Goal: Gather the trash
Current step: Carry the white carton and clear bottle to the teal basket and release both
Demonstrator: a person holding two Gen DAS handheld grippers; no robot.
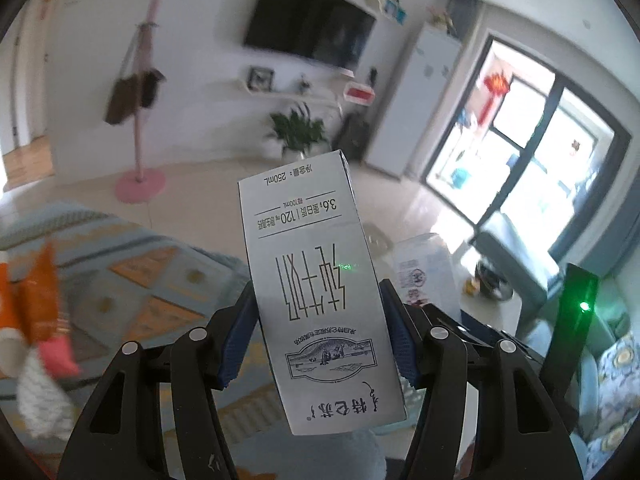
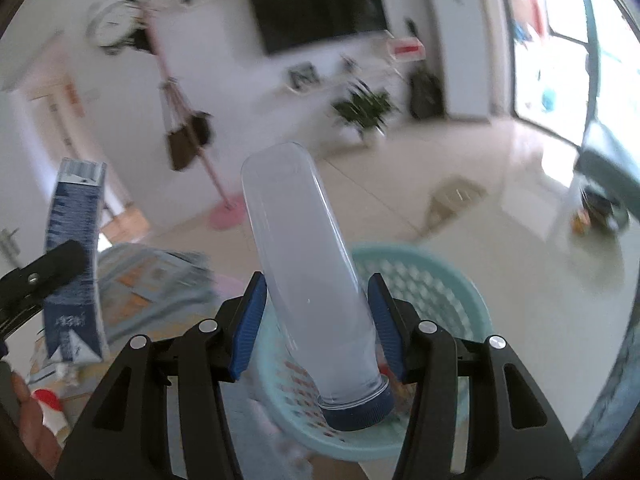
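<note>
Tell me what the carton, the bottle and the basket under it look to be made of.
Milk carton: coated paperboard, likely; flat printed panels, sharp folded edges, slight sheen.
Bottle: clear, smooth plastic, the room showing through; its dark blue cap looks like ribbed opaque plastic.
Laundry-style basket: moulded teal plastic, matte, with a regular perforated wall.

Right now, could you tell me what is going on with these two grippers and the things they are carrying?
A person is collecting trash with a gripper in each hand. The left gripper is shut on a milk carton, held in the air above a patterned rug. The right gripper is shut on a clear plastic bottle, blue cap nearest the camera, over a light green basket on the floor. Neither item has been dropped in yet.
</note>
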